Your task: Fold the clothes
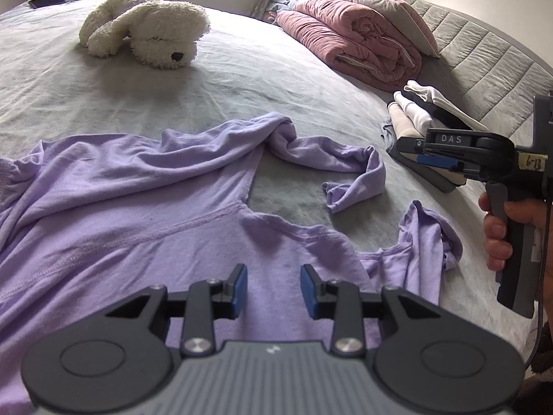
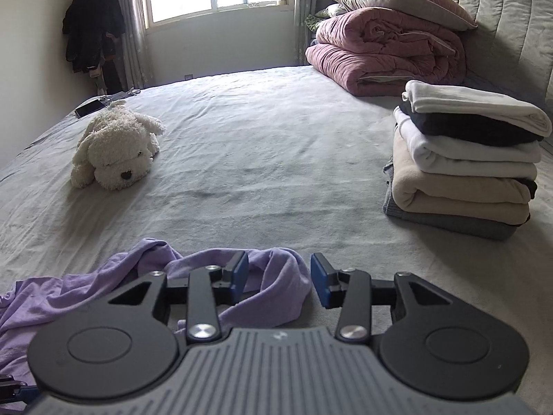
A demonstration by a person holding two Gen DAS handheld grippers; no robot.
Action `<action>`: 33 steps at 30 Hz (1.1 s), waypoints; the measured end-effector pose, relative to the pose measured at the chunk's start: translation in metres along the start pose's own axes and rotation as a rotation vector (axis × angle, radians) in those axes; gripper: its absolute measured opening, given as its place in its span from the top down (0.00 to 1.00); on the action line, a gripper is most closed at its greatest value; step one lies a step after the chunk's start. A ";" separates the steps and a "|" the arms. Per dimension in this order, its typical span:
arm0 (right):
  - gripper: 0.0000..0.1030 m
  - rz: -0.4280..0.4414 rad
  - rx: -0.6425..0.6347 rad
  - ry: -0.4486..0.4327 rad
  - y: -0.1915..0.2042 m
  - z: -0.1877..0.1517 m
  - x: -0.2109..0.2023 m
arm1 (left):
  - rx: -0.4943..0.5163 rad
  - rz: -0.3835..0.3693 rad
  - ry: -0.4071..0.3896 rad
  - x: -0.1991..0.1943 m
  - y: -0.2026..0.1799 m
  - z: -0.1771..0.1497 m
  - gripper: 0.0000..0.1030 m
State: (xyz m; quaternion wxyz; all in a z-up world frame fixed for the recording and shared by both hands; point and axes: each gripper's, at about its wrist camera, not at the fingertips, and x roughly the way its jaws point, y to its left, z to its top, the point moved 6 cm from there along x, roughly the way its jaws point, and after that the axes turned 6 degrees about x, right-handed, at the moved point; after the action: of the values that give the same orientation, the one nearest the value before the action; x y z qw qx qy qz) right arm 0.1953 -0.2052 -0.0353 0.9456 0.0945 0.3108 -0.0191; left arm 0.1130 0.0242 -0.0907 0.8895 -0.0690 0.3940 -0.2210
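1. Left wrist view: purple top (image 1: pixel 121 186) lay unfolded on bed (image 1: pixel 207 79); sleeve (image 1: pixel 331 159) trailed right.
2. L gripper (image 1: pixel 273 290) hovered over top's body, jaws wide, empty.
3. R gripper (image 2: pixel 279 280), wide & empty, sat nearer sleeve; folded stack (image 2: pixel 463 159) lay farther right.

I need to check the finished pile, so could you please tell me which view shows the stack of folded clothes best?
The right wrist view: the stack of folded white, black, beige and grey clothes shows whole and unobstructed. In the left wrist view, the right gripper hides part of it.
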 end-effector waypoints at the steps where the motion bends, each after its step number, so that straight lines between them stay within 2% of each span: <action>1: 0.57 -0.003 0.005 0.006 -0.005 -0.001 -0.001 | 0.011 0.002 -0.002 -0.001 -0.003 0.000 0.67; 11: 0.57 -0.037 0.072 0.076 -0.057 -0.011 -0.010 | 0.092 -0.009 -0.029 0.000 -0.038 0.001 0.67; 25: 0.57 -0.009 0.090 0.200 -0.103 -0.042 -0.027 | 0.239 -0.095 -0.045 0.011 -0.097 -0.004 0.67; 33: 0.57 0.033 0.121 0.267 -0.115 -0.060 -0.034 | 0.362 -0.187 -0.035 0.016 -0.133 -0.019 0.67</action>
State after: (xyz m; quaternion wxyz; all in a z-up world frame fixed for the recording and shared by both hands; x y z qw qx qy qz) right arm 0.1221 -0.3074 -0.0816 0.8887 0.1579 0.4304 -0.0095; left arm 0.0628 -0.1009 -0.0745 0.8697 0.0521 0.3242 -0.3686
